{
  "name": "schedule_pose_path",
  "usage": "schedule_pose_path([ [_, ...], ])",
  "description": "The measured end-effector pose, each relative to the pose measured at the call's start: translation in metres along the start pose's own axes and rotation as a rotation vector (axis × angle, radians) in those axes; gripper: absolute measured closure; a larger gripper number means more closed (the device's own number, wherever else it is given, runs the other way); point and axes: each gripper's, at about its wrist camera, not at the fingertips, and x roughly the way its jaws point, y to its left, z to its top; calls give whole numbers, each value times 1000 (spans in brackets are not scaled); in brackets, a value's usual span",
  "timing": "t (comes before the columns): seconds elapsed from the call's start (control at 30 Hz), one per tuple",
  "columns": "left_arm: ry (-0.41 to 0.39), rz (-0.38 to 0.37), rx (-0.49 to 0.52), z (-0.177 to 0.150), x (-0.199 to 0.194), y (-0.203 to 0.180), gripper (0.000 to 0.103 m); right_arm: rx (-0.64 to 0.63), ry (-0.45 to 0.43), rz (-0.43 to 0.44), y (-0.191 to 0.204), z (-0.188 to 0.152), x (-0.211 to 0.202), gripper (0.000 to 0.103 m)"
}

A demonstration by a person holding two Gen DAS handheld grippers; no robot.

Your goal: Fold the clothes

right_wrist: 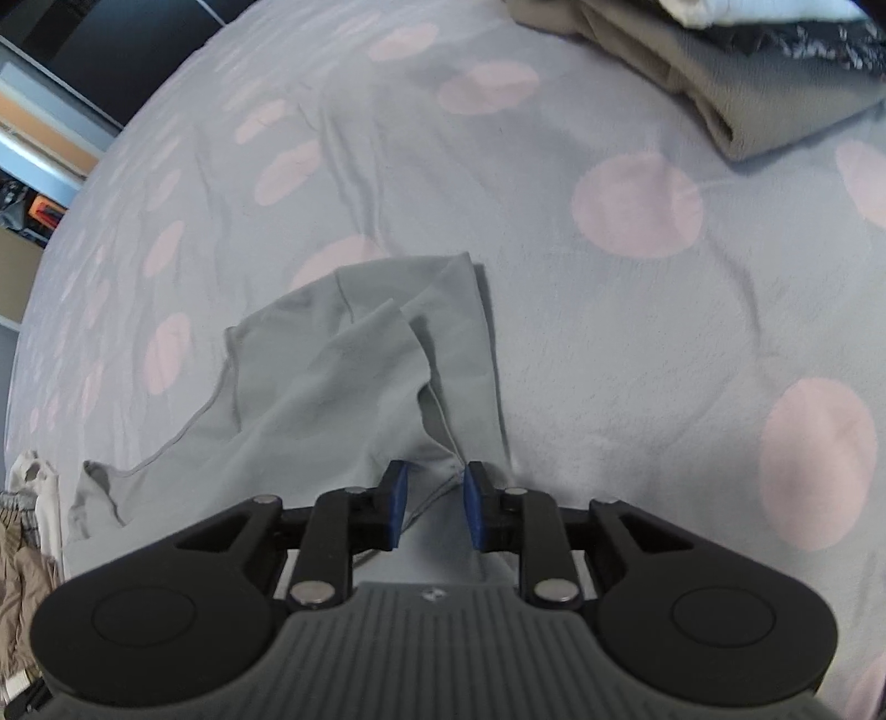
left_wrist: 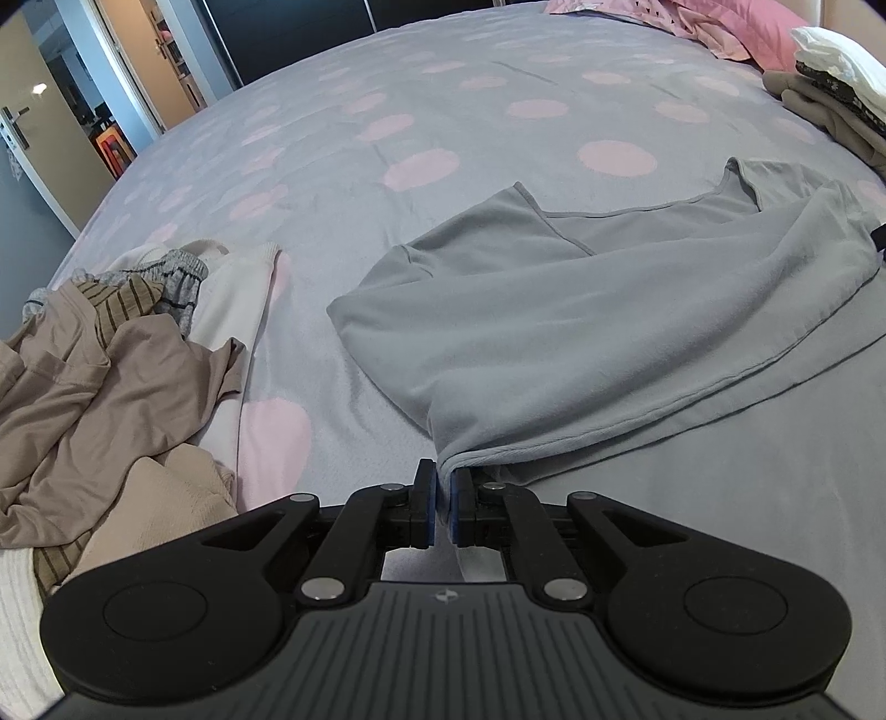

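Note:
A light grey garment (left_wrist: pixel 554 310) lies partly folded over itself on the grey bedcover with pink dots (left_wrist: pixel 443 111). My left gripper (left_wrist: pixel 443 487) is shut on the garment's near hem corner, and the cloth rises slightly into the blue pads. In the right wrist view the same grey garment (right_wrist: pixel 332 387) spreads away to the left, rumpled. My right gripper (right_wrist: pixel 434 498) stands open over its near edge. A raised fold of the cloth lies between the blue pads (right_wrist: pixel 396 498), and they do not clamp it.
A heap of unfolded beige, striped and white clothes (left_wrist: pixel 111 360) lies at the left. A stack of folded clothes (left_wrist: pixel 830 105) (right_wrist: pixel 720 83) sits at the far right of the bed. Pink pillows (left_wrist: pixel 720 22) lie at the head. An open doorway (left_wrist: pixel 83 111) is far left.

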Motion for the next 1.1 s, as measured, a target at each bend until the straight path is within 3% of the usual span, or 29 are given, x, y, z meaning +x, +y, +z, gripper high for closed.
schedule_pose_path([
  [0.17,0,-17,-6,-1,0,3,100,-23,-37,-17,8,2,-4,95],
  [0.33,-10,-13,-26,-1,-5,5,100,-10,-50,0,15,0,-31,96],
  [0.5,7,5,-24,-5,-6,4,101,-40,-16,-12,9,-13,-55,96],
  [0.57,20,10,-17,-7,-3,2,101,-52,4,-47,-1,-20,-49,96],
  [0.7,27,3,1,-10,-4,1,97,-78,22,-28,-19,-30,-28,95],
  [0.77,52,-22,35,-10,-9,2,90,-82,15,-11,-25,-32,-27,90],
  [0.87,58,-32,76,-13,-18,9,89,-90,-5,-5,-26,-29,-41,81],
  [1.03,19,-159,-45,0,-34,41,81,-110,-59,21,-26,-19,-57,78],
  [1.1,-12,-153,-106,12,-36,51,77,-123,-78,21,-23,-14,-58,77],
])
